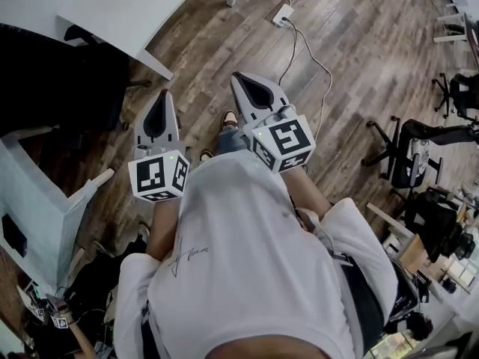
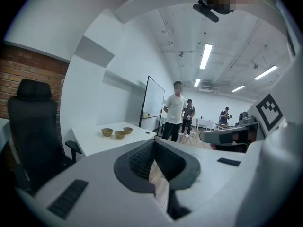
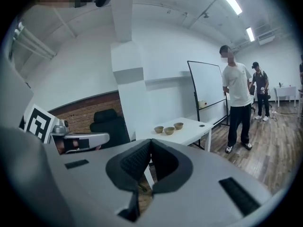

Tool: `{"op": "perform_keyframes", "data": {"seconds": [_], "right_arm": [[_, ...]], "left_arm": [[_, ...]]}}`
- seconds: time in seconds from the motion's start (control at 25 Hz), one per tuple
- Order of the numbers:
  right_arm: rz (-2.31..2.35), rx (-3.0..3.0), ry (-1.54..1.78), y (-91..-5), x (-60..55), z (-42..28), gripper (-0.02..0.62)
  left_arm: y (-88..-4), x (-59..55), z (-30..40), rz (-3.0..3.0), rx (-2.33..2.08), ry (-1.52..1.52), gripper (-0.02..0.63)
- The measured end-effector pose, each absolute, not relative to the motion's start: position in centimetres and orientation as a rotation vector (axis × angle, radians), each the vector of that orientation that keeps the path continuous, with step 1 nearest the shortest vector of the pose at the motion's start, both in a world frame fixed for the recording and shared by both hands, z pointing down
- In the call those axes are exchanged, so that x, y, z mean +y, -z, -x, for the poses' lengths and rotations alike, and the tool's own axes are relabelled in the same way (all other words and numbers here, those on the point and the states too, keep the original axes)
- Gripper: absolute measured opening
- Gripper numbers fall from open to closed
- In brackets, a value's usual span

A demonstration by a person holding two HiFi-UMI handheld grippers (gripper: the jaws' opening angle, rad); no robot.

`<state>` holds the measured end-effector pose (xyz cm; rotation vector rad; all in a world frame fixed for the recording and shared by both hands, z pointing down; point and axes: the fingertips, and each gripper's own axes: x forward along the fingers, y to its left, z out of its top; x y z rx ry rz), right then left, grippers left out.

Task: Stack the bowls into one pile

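Three small tan bowls stand apart, side by side, on a white table some way ahead: left bowl, middle bowl, right bowl. The right gripper view shows the same row, with the left bowl, the middle bowl and the right bowl. My left gripper is shut and holds nothing. So is my right gripper. In the head view the left gripper and the right gripper are held in front of my body over the wooden floor, well short of the table.
A black office chair stands left of the table. A person in a white shirt stands near the table's far end beside a whiteboard, with others further back. A cable and power strip lie on the floor; more chairs are at the right.
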<state>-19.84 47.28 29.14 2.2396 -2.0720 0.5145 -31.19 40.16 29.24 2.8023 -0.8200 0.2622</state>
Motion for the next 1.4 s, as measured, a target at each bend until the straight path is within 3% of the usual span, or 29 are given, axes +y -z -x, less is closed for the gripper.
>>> {"op": "perform_keyframes", "data": {"seconds": [0.44,1.4], "right_arm": [[-2.122,-2.153,-0.510,-30.5,43.0,12.5,0.009],[-2.078,-2.165,-0.520,-30.3,32.5,4.1,0.009]], "left_arm": [[-29.5,36.7,23.0,-2.804,-0.889,-0.254,0.006],[-29.8,26.4,14.1,-2.772,-0.911,-0.239,0.006]]}}
